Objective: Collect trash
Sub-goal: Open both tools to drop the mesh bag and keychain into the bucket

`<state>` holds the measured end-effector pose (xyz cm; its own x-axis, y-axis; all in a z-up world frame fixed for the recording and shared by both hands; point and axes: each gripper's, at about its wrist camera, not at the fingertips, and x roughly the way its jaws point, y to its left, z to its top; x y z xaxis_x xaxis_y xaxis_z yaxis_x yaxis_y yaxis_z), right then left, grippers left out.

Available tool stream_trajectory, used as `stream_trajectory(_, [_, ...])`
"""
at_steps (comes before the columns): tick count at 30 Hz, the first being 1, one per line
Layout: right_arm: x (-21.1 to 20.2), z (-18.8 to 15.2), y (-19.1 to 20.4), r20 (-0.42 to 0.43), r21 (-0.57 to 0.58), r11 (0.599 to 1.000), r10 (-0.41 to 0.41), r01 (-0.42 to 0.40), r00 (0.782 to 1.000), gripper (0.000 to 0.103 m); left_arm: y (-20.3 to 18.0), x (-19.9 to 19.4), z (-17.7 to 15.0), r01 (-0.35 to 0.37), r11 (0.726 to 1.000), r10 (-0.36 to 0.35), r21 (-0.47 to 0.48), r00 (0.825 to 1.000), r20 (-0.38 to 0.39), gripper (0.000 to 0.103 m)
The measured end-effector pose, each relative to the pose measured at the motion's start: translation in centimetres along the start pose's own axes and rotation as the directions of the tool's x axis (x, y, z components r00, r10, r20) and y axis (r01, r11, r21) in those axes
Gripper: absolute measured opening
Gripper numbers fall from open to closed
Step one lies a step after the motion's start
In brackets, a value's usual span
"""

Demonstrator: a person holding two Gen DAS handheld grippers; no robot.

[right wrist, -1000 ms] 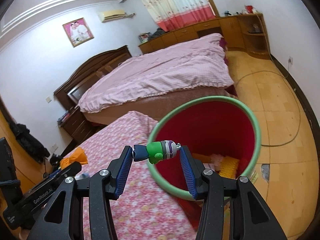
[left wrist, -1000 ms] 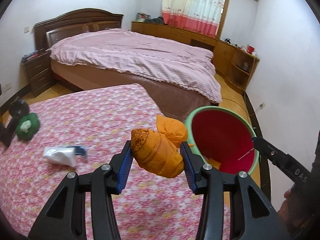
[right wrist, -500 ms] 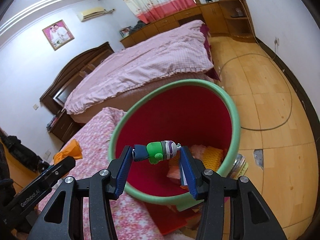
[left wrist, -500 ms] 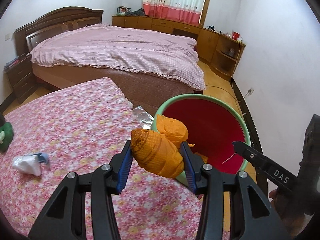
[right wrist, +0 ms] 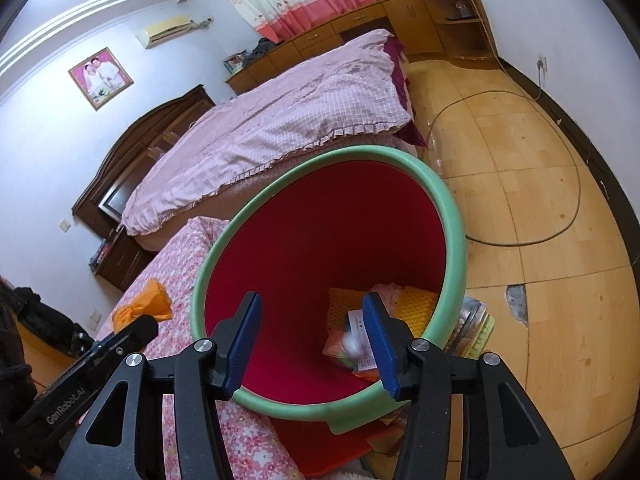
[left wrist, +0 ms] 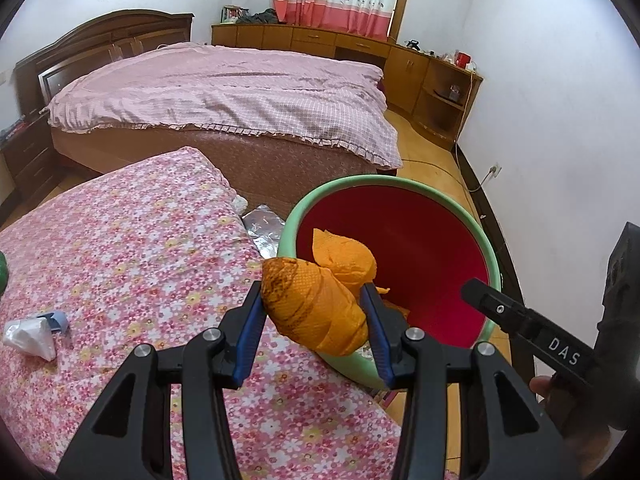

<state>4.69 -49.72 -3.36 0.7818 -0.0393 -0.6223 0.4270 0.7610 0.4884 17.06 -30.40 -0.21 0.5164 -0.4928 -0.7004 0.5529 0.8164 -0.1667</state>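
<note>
Step in hand: depositing; left gripper (left wrist: pixel 314 316) fingers clamp orange wrapper wad (left wrist: pixel 316 308) at the near rim of the red bin (left wrist: pixel 424 248) beside the desk's edge. Right gripper (right wrist: pixel 312 340), fingers wide and empty, hangs over the bin mouth. Next move, by judgement: carry the wad past the rim, then part the fingers; white scrap (left wrist: pixel 30 338) waits near the desk's left edge.

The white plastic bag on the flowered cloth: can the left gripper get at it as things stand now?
Probably not yet. The left gripper is shut on an orange cloth bundle, so its fingers are full. The white plastic bag lies uncovered on the flowered cloth, off to the left.
</note>
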Motion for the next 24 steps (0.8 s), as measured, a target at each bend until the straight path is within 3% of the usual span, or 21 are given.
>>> stream_trajectory(7, [-0.7, 0.2, -0.6, 0.023, 0.009, 1.000, -0.009, 0.009, 1.000, 0.054, -1.3, 1.1, 0.1, 0.044, 0.999, -0.044, 0.033, 0.999, -0.002, 0.049])
stream_trajectory(12, [-0.8, 0.5, -1.3, 0.029, 0.025, 0.999, -0.020, 0.019, 0.999, 0.054, -2.3, 1.8, 0.3, 0.064, 0.996, -0.065, 0.064, 0.998, 0.008, 0.055])
stream_trajectory(24, [-1.1, 0.4, -1.3, 0.030, 0.025, 1.000, -0.019, 0.018, 0.999, 0.054, -1.9, 1.7, 0.1, 0.072, 0.997, -0.071, 0.028, 0.997, -0.012, 0.061])
